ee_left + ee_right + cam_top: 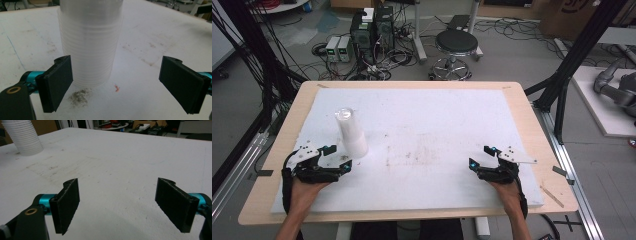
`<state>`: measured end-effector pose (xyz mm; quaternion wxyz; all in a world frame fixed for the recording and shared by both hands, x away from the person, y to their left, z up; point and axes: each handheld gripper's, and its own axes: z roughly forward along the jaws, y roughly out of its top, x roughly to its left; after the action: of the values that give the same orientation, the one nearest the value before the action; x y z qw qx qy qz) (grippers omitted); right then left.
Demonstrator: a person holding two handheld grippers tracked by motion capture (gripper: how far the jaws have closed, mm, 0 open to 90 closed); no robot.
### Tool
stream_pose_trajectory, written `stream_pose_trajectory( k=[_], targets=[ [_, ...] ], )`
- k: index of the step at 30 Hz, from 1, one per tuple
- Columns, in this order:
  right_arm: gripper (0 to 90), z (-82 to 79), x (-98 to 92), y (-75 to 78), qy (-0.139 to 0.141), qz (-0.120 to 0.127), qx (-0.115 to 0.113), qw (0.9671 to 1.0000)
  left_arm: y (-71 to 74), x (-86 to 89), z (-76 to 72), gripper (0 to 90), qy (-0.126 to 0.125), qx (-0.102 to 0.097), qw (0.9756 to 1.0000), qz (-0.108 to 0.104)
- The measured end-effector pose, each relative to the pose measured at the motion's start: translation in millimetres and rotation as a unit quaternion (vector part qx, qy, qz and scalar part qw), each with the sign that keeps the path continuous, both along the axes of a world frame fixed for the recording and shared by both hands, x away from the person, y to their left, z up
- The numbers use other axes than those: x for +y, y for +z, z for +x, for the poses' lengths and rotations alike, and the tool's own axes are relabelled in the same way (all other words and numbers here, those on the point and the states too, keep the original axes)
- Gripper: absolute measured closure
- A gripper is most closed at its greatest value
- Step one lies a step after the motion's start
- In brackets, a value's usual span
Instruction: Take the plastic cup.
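White foam-topped table (422,115) in a cluttered lab, with a stack of plastic cups (351,132) standing upright left of its middle.

The left gripper (335,157) sits just beside the stack's base, jaws wide apart and gripping nothing; the stack stands between them, nearer one pad. It looks like the approach before a grasp; next, the jaws must centre and close. The right gripper (481,156), well apart from the stack, is also spread and empty. The cups are translucent white, ribbed, nested.
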<state>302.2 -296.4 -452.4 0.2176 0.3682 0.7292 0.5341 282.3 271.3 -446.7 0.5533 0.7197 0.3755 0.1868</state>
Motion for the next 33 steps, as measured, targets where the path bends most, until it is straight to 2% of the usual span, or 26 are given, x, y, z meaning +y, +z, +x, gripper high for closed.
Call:
stream_pose_trajectory(
  k=[5,8,15,20,23,33],
  targets=[
    [19.4,0.8,-0.1,-0.1,0.001,-0.001,-0.001,1.0000,11.0,10.1,-1.4,11.8,0.000,-0.014,0.9997,-0.021],
    [19.4,0.7,-0.2,-0.1,0.001,-0.001,0.000,1.0000,21.0,17.4,1.5,11.8,-0.014,-0.019,0.9991,-0.034],
    [19.4,0.1,-0.1,0.0,0.001,0.000,0.001,1.0000,50.8,26.4,13.9,11.8,-0.035,-0.045,0.9974,-0.043],
    [19.4,0.0,-0.2,0.0,0.001,0.000,0.000,1.0000,69.5,29.4,25.8,11.8,-0.058,-0.058,0.9957,-0.042],
    [19.4,0.5,-0.3,-0.1,0.001,0.000,0.000,1.0000,75.7,30.8,31.6,11.8,-0.068,-0.060,0.9949,-0.044],
    [19.4,0.8,0.1,-0.1,0.001,-0.002,0.002,1.0000,89.9,28.7,54.8,11.8,-0.114,-0.047,0.9917,-0.037]
  ],
)
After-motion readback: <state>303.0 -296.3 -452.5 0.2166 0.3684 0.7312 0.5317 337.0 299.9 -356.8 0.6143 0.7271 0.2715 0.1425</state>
